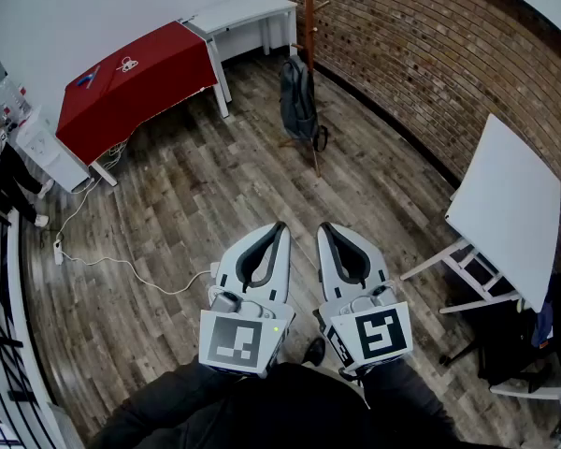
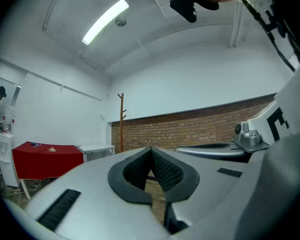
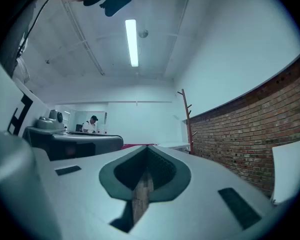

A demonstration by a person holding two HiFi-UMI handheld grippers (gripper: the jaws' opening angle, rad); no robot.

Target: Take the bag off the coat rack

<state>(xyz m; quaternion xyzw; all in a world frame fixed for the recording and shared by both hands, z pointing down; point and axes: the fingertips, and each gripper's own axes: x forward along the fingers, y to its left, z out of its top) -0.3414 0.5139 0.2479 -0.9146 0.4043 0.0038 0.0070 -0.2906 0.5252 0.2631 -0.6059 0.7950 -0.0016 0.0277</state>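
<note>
A: Bag (image 1: 299,101)?
B: Hanging on the coat rack (image 1: 309,7), straight ahead and well apart from both pairs of fingers, near the brick wall (image 1: 421,54).
A: Left gripper (image 1: 280,226)?
B: Fingers closed, nothing between.
A: Right gripper (image 1: 324,227)?
B: Closed too, empty, just beside the left, above the wood floor (image 1: 196,204).

Pale grey left tool (image 1: 281,227) and right tool (image 1: 324,228), black-padded, carry square-marker cubes (image 1: 234,340).
</note>
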